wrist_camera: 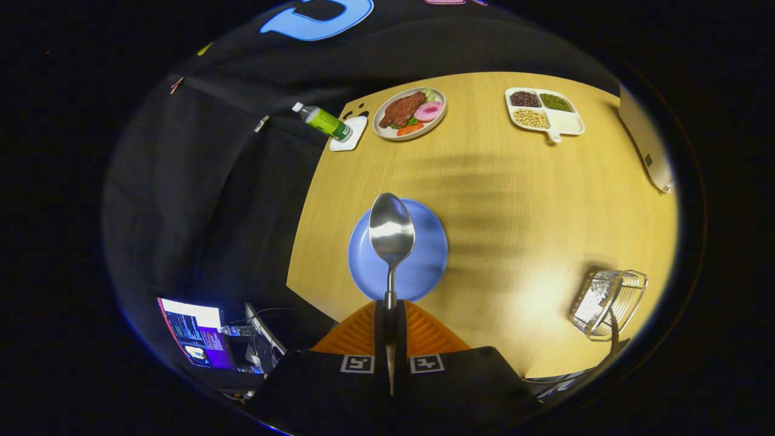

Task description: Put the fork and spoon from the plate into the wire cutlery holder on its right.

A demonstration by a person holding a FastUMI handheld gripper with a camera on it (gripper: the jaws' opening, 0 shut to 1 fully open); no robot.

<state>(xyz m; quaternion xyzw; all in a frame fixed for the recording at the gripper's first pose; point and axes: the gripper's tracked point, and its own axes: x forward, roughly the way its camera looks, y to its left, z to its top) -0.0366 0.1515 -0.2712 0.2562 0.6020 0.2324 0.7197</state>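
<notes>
Gripping the spoon [392, 233] by its handle, the gripper [390, 315] had both fingers pressed tight on the thin stem, with the bowl standing out ahead of the fingertips over the blue plate [433, 254]. The plate itself looked bare (no fork could be made out on it), so the spoon seemed to be the piece in hand for this step. The wire cutlery holder [608, 301] stood well off to the right of the plate on the wooden table [514, 200], and something dark and slender appeared to hang from its rim, though whether that was the fork could not be told.

To do the carry well, the squeeze ought to be kept firm, since a smooth metal handle can swivel between the pads. The spoon should be brought above the holder's open top, tipped so one end points down, and lowered inside the wires before the fingers part; releasing from high up might bounce it out or tip the light basket.

Farther off sat a plate of food [410, 113], a green bottle [323, 120] and a divided tray [545, 109].
</notes>
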